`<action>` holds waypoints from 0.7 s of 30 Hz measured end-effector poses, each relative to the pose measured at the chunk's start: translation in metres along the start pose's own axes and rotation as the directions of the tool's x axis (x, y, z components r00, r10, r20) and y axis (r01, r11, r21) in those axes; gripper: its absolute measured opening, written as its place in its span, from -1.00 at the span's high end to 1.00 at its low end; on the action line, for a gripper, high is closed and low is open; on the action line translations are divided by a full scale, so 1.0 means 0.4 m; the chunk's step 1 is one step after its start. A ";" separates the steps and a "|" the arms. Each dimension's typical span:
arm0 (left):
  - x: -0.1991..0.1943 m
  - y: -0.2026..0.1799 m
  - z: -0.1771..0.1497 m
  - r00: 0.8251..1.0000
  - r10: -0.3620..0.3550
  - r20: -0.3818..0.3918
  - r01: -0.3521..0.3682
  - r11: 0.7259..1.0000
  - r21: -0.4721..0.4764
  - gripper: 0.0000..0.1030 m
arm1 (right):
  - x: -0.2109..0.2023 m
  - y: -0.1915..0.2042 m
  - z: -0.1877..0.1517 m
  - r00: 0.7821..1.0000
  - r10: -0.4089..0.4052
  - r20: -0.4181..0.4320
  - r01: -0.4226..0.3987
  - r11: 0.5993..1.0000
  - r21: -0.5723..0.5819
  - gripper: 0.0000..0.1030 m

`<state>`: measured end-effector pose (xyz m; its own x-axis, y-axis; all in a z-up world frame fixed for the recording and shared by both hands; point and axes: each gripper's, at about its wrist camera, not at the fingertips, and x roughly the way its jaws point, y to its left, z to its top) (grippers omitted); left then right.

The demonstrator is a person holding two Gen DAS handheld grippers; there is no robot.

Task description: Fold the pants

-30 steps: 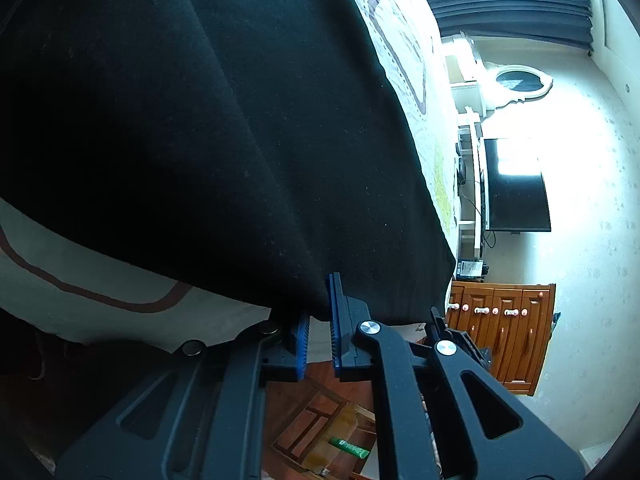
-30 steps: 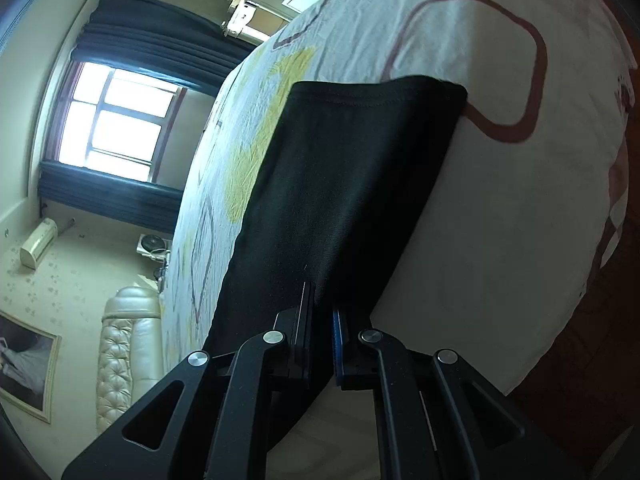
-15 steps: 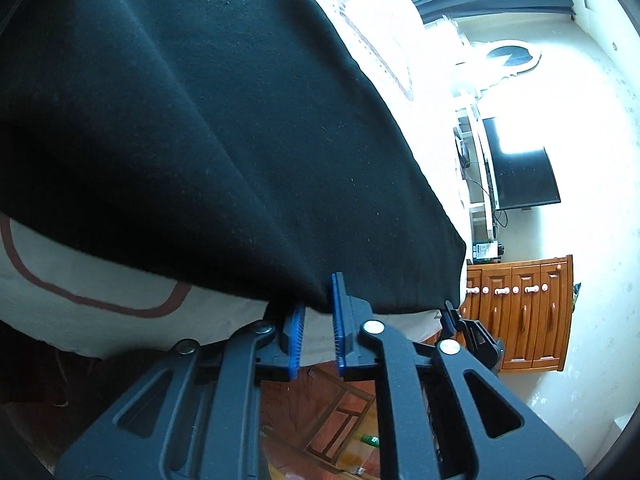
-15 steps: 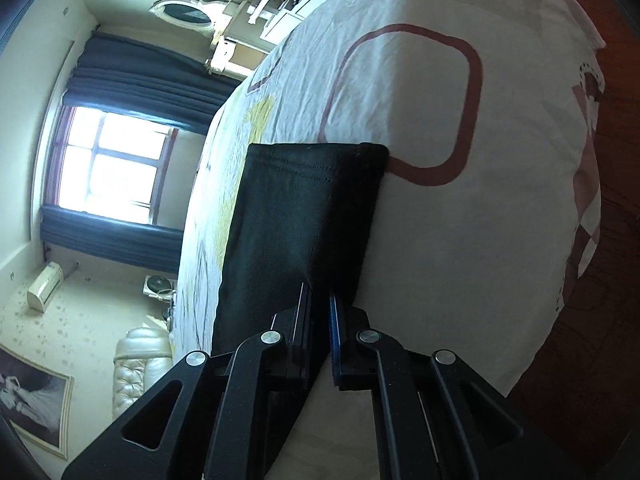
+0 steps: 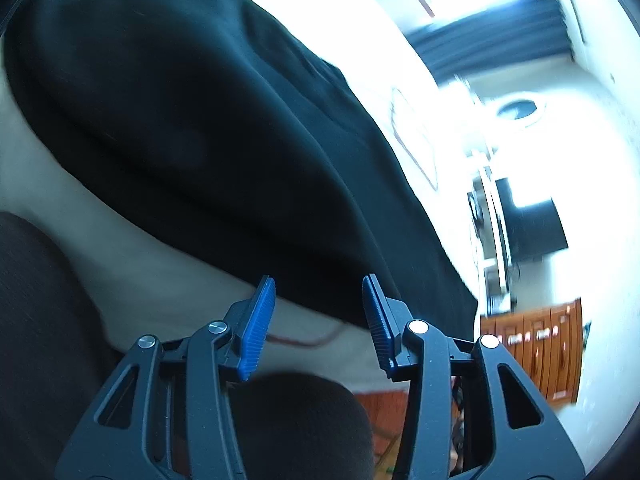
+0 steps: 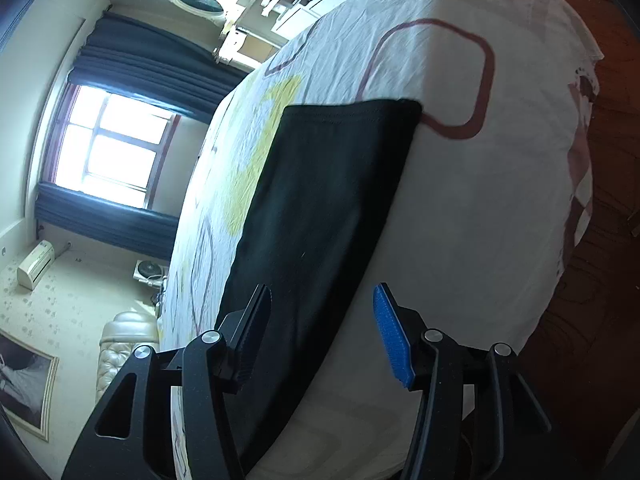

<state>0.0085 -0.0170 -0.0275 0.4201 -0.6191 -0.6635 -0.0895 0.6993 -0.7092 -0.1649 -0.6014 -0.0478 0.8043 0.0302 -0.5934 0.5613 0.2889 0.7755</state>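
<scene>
I'm holding my left gripper (image 5: 318,320) and right gripper (image 6: 320,328) spread wide and empty, both hovering low over the black pants (image 6: 320,208) lying on the bed (image 6: 480,220).

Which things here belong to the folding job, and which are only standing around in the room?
Belong to the job:
black pants
bed sheet under them
left gripper, open
right gripper, open

Only around:
window
dark curtains
wooden cabinet
television
</scene>
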 end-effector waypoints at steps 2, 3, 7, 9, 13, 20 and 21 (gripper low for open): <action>-0.003 0.036 0.022 1.000 0.006 0.016 -0.006 0.999 -0.044 0.15 | 0.019 0.017 -0.020 1.000 0.006 -0.024 -0.007 1.000 -0.017 -0.04; 0.000 0.049 0.029 1.000 -0.002 0.014 0.003 0.998 -0.066 0.15 | 0.028 0.023 -0.028 0.999 0.008 -0.036 -0.009 1.000 -0.022 -0.04; 0.001 0.078 0.044 0.998 -0.051 0.032 0.055 0.989 -0.137 0.15 | 0.060 0.035 -0.051 0.996 0.011 -0.087 -0.013 1.000 -0.023 -0.04; -0.006 0.079 0.050 0.996 -0.070 0.053 0.077 0.986 -0.146 0.15 | 0.068 0.031 -0.063 0.994 0.004 -0.106 -0.007 1.000 -0.026 -0.04; -0.013 0.084 0.060 0.995 -0.070 0.072 0.081 0.984 -0.159 0.16 | 0.080 0.023 -0.074 0.992 -0.001 -0.128 -0.002 1.000 -0.022 -0.04; -0.018 0.123 0.045 0.994 -0.076 0.080 0.094 0.961 -0.261 0.27 | 0.085 0.017 -0.079 0.989 0.009 -0.146 -0.012 1.000 -0.020 -0.05; -0.025 0.132 0.046 0.992 -0.076 0.099 0.101 0.953 -0.286 0.27 | 0.081 0.016 -0.080 0.989 0.010 -0.148 -0.013 1.000 -0.020 -0.05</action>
<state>0.0163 0.0327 -0.0540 0.5130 -0.6319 -0.5809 -0.3006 0.5016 -0.8112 -0.1415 -0.5678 -0.0689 0.7724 0.1743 -0.6108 0.5467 0.3071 0.7790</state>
